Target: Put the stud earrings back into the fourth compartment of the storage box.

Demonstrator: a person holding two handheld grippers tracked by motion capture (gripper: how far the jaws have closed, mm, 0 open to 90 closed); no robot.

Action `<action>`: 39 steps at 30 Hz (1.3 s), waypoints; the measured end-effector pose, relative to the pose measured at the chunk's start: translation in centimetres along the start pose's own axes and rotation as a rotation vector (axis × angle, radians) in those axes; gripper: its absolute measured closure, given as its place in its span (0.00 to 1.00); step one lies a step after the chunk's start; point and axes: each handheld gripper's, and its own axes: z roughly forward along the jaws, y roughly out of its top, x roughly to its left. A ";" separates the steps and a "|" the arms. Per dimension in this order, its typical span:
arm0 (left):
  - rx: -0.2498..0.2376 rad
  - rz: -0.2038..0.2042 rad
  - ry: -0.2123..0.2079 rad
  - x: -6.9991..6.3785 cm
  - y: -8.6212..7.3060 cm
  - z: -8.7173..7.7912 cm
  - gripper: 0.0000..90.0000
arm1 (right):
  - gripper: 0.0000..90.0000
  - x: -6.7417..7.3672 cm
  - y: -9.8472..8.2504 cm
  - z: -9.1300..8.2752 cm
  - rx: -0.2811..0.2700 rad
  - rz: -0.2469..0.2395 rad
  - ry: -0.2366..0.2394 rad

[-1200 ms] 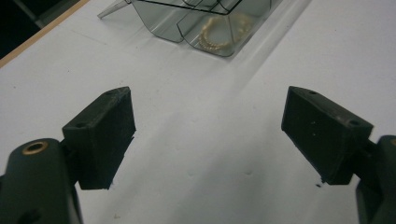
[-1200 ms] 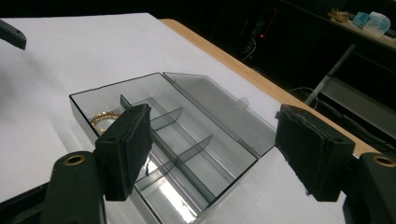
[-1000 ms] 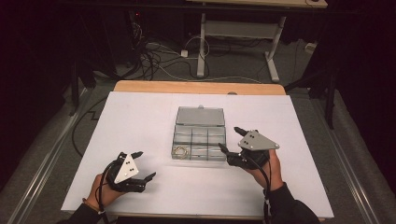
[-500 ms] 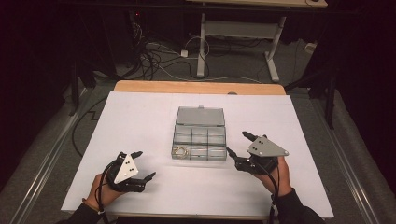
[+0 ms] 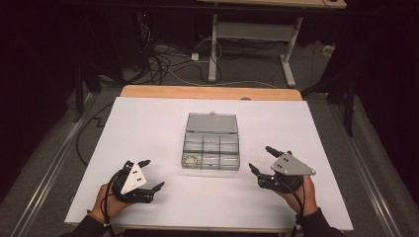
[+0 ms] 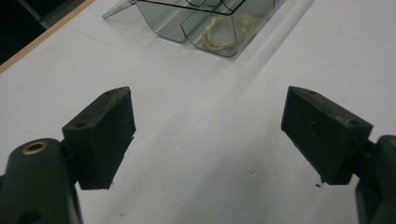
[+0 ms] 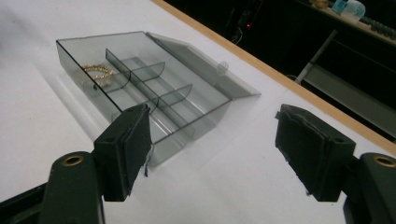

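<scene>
Withdrawn rightward from organizer box (image 5: 211,143): right claw (image 5: 261,160), wide, empty; box leftward, apparently nearer it than left claw (image 5: 150,174).

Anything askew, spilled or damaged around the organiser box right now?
Nothing stands out. The clear box sits square on the white table, lid open and lying flat behind it, with the gold bracelet inside its near-left compartment. Both hand-held grippers are open and hold nothing.

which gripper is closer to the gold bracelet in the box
Left. The left gripper sits just below and left of the bracelet, in the near-left compartment of the box. The right gripper is off to the box's far side, beyond its right edge.
</scene>
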 end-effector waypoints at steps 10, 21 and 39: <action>-0.001 0.001 0.003 0.0 0.0 0.0 0.18 | 0.29 0.3 -2.4 -0.8 0.005 0.005 -0.004; 0.017 -0.001 0.017 0.0 0.0 0.1 0.19 | 0.33 0.9 -4.9 -1.1 0.056 0.012 0.008; 0.068 0.007 -0.028 0.3 0.1 0.4 0.93 | 1.00 0.9 -5.2 -0.5 0.103 -0.028 0.096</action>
